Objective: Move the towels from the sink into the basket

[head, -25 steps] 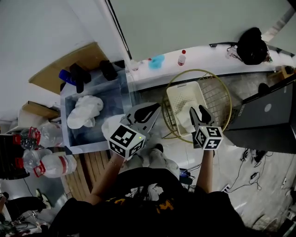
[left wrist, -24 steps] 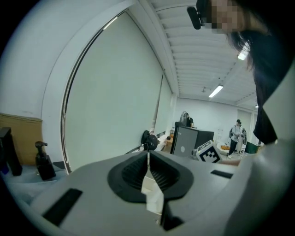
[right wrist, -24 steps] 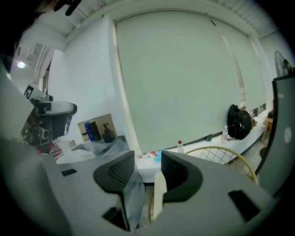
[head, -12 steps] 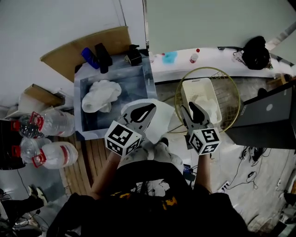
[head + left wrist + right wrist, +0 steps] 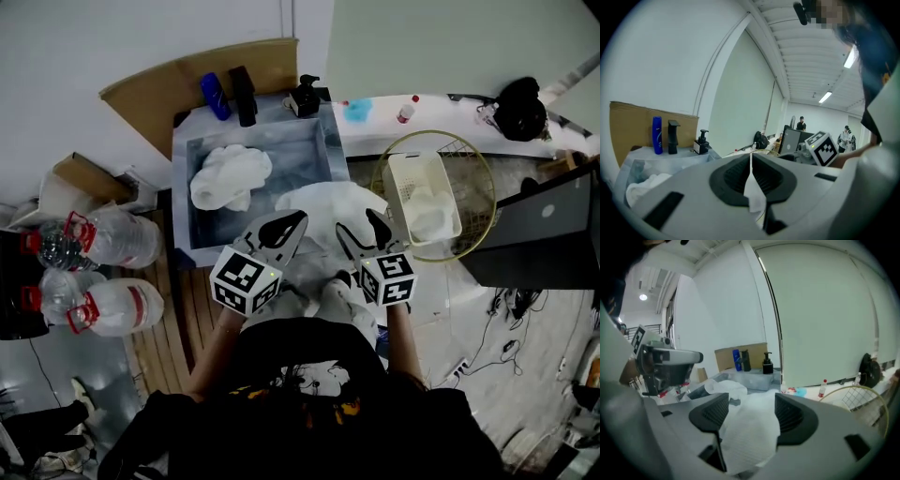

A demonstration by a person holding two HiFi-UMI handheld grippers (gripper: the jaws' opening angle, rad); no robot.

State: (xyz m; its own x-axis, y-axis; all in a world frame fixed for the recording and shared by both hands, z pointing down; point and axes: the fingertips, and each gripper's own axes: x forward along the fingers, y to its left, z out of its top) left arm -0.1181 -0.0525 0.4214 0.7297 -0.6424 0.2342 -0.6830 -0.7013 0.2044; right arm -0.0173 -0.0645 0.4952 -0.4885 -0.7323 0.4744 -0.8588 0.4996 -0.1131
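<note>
Two grippers now share one towel (image 5: 328, 202) mid-frame, btwn sink (image 5: 330, 150) & basket (image 5: 394, 187). Left gripper (image 5: 281, 230) is pinched tight on its edge. Right gripper (image 5: 364, 234), back from the basket, has jaws opening w/ cloth loose btwn them. Second towel (image 5: 230, 176) waits in sink, upper left.

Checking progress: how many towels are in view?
3. One towel lies in the sink; a second towel is pinched in the left tool; a third towel lies in the white basket. Others may be hidden beneath.

A blue bottle (image 5: 215, 96) and black bottle (image 5: 244, 95) stand by the cardboard (image 5: 178, 77). A black bag (image 5: 518, 108) sits at the ledge's (image 5: 450, 105) right end.
</note>
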